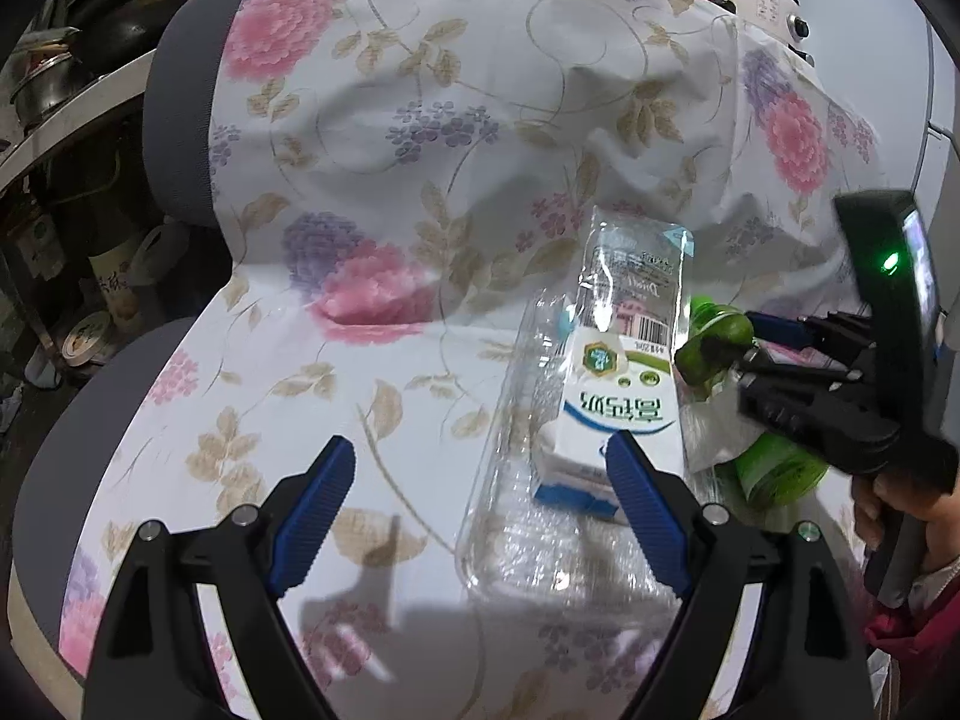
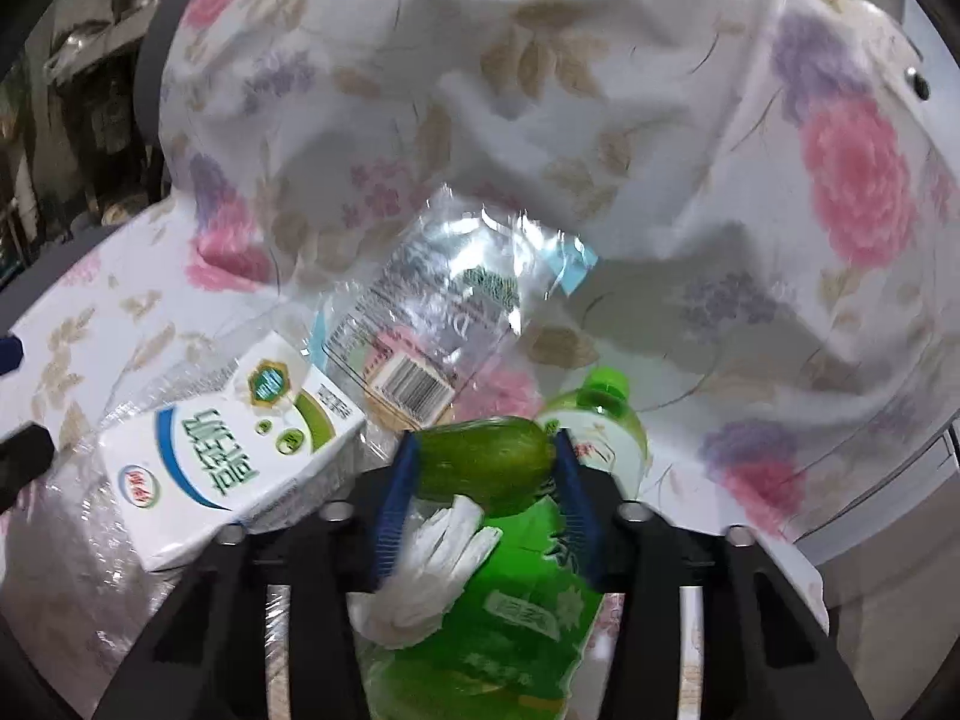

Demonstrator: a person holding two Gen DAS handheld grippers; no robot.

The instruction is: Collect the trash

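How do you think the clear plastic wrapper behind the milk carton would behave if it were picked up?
The clear plastic wrapper looks thin and crinkled, so probably floppy and very light. Its glossy film may slip between fingers. It touches the milk carton, which might shift.

Right gripper (image 2: 485, 468) clamps a green fruit (image 2: 485, 463) — green bottle (image 2: 540, 570) beneath.

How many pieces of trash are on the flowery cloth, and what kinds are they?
Green fruit held in the right tongs: 1
Green plastic bottle: 1
White milk carton: 1
Clear plastic wrappers: 2
Crumpled white tissue: 1
Total: 6
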